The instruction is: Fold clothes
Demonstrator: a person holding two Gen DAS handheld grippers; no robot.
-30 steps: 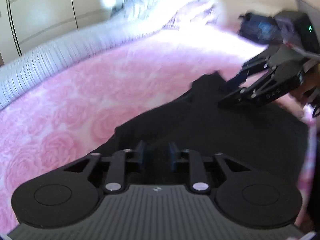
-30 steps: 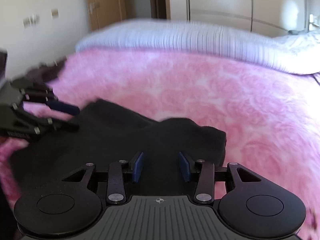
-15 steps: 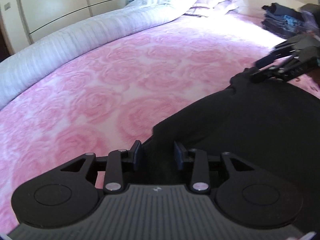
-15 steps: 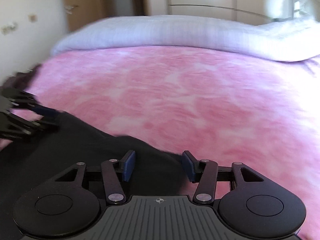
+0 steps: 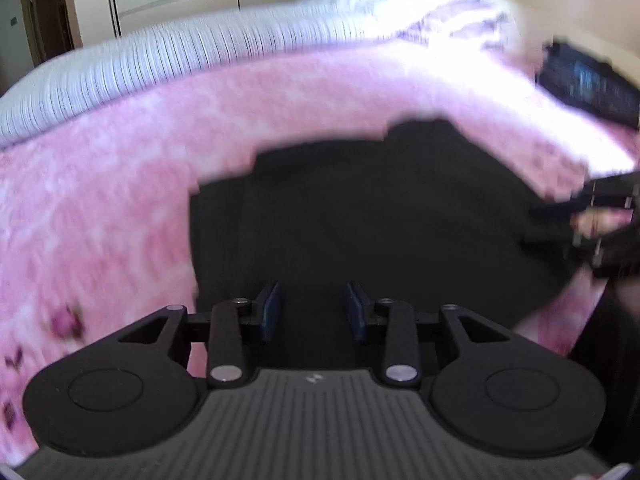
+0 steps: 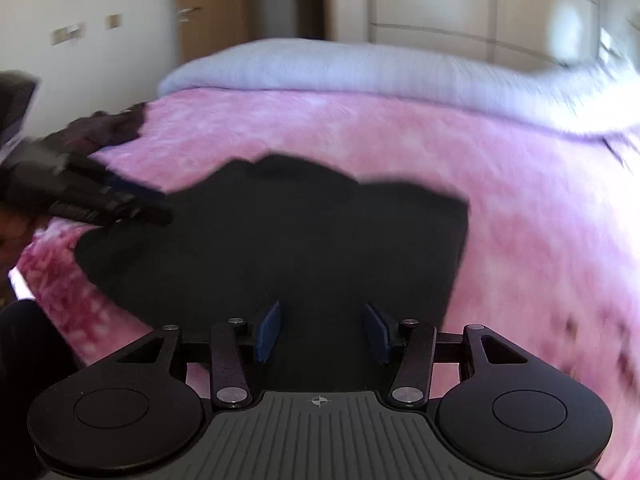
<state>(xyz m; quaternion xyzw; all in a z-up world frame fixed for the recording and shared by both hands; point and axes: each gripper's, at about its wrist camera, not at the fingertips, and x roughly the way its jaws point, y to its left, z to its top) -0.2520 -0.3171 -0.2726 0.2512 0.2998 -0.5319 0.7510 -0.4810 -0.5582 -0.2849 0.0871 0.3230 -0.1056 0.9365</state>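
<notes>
A black garment lies flat on the pink rose-patterned blanket, folded into a rough block with an uneven far edge. My left gripper hovers over its near edge, open, blue pads apart, with only flat cloth showing between them. My right gripper is also open over the near edge of the garment. In the left wrist view the right gripper reaches in at the garment's right side. In the right wrist view the left gripper sits at the garment's left corner. Both views are motion-blurred.
A white striped duvet is bunched along the far side of the bed. A dark pile of folded clothes rests far right, and other dark clothing lies far left. Wardrobe doors and a wooden door stand behind the bed.
Both grippers have drawn back toward the near edge, so the whole black garment now shows ahead of them. The left jaws stand a little wider than a second ago.
</notes>
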